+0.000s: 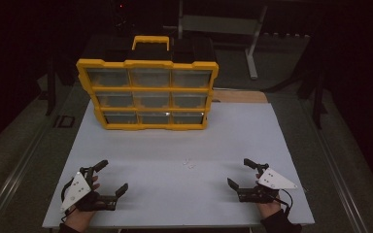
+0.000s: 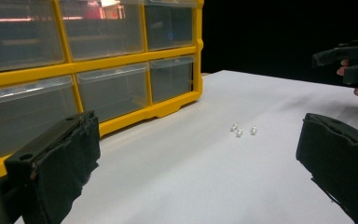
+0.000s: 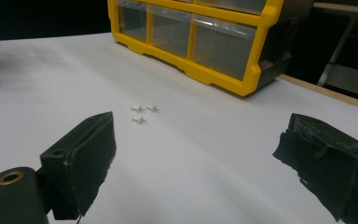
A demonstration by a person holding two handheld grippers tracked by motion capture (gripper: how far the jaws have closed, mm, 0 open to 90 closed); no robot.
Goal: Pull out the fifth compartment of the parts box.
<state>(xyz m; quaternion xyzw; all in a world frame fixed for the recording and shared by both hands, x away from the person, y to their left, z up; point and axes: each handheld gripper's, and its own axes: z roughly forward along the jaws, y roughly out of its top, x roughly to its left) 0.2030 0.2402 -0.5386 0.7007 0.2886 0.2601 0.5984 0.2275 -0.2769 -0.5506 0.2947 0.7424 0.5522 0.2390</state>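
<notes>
A yellow organizer [image 1: 148, 92] with clear drawers stands upright at the far middle of the white table [image 1: 141, 145]; its drawers [image 2: 112, 88] [image 3: 221, 44] look empty. Three small white screws [image 1: 189, 164] [image 2: 242, 130] [image 3: 142, 112] lie loose on the table between the two grippers. My left gripper [image 1: 111, 177] rests near the front left edge, jaws wide open with nothing between them. My right gripper [image 1: 242, 174] rests near the front right edge, also wide open and empty. Both point toward the screws from a distance.
A strip of bare wood [image 1: 240, 96] shows at the table's far right behind the white sheet. The surroundings are dark, with a metal stand [image 1: 252, 43] behind the organizer. In the left gripper view the other hand's gripper [image 2: 349, 60] shows at the right.
</notes>
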